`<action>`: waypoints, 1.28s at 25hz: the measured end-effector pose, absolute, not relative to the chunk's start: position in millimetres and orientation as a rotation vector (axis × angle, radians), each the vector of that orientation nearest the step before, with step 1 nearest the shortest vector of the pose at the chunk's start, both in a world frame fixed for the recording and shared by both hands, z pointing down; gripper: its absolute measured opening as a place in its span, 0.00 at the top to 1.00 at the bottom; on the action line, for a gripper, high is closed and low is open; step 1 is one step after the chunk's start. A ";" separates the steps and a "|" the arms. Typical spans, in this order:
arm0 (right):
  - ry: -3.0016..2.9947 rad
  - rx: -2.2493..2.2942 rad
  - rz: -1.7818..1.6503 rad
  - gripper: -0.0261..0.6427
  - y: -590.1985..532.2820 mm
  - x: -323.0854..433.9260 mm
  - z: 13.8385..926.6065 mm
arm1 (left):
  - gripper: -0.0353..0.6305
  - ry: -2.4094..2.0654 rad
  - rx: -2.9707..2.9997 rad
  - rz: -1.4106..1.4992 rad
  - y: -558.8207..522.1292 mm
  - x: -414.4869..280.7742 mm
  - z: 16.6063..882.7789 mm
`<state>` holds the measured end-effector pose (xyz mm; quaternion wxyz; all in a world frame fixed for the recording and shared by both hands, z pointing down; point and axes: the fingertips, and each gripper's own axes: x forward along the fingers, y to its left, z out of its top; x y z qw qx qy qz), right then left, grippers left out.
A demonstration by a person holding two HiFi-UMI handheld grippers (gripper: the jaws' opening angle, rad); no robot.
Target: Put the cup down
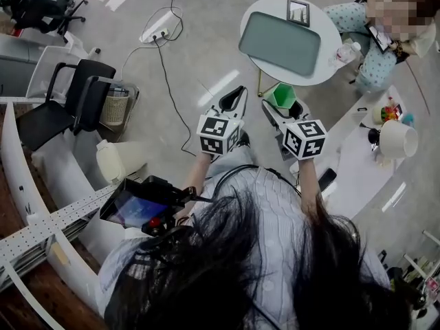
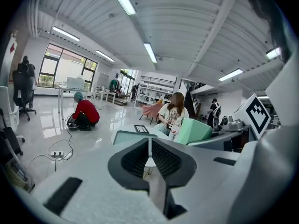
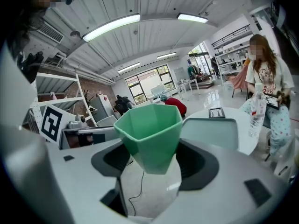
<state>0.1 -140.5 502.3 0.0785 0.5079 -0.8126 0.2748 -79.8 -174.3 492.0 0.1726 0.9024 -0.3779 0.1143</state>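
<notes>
A green faceted cup (image 1: 282, 95) hangs in the air, upright, with my right gripper (image 1: 284, 107) shut on its lower part. In the right gripper view the cup (image 3: 149, 134) fills the space between the dark pads, mouth up. It is held over the floor, short of the round white table (image 1: 331, 30), which carries a grey-green tray (image 1: 280, 43). My left gripper (image 1: 233, 102) floats just left of the cup, its jaws together with nothing in them. From the left gripper view (image 2: 149, 153) the cup (image 2: 195, 131) shows to the right.
On the table stand a small framed tablet (image 1: 298, 11) and a bottle (image 1: 346, 50); a person sits behind it. A black chair (image 1: 65, 105), a bin (image 1: 113, 108), and a power strip (image 1: 155, 35) with its cable are to the left. A white desk (image 1: 361, 163) is at right.
</notes>
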 end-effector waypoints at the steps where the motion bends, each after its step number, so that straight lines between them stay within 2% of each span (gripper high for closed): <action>1: -2.430 1.524 0.823 0.49 -143.8 -1.1 502.9 | 0.90 -1.066 2.561 0.326 -177.8 -80.3 492.9; 32: -2.417 1.491 0.810 0.49 -201.1 2.4 513.1 | 0.90 -1.106 2.504 0.358 -226.0 -87.1 508.0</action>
